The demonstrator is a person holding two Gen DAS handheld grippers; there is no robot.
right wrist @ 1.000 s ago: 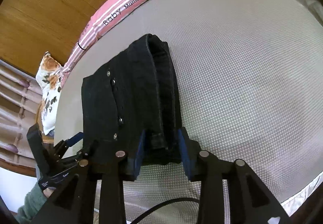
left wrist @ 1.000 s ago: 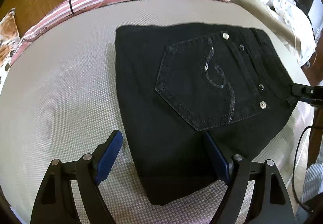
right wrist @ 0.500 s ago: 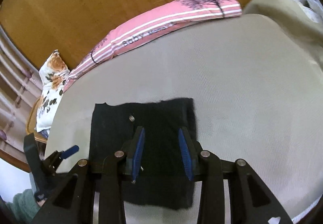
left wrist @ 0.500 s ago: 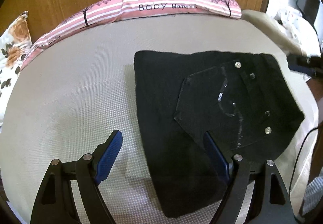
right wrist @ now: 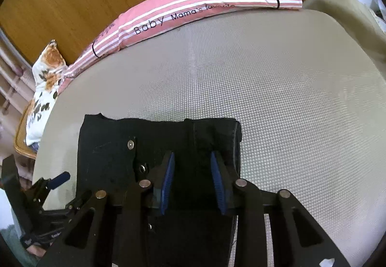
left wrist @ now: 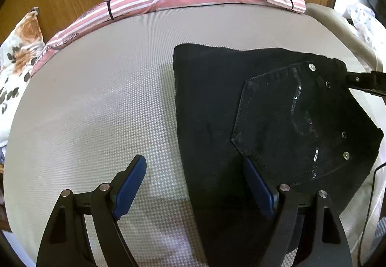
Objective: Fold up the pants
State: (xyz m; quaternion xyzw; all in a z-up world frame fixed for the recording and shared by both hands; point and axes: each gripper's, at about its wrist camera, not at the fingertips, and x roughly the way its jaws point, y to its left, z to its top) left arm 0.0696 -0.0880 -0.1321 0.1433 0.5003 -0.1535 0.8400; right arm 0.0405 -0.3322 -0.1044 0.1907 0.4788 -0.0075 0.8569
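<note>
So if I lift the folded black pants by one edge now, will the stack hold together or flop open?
The black pants would likely sag and unfold: they are soft denim lying in loose layers, the thick folded edge showing. Probably heavy for their size, given those layers and the metal rivets. The textured mat may resist sliding.

bare mattress (left wrist: 101,108) left of pants (left wrist: 217,98)
</note>
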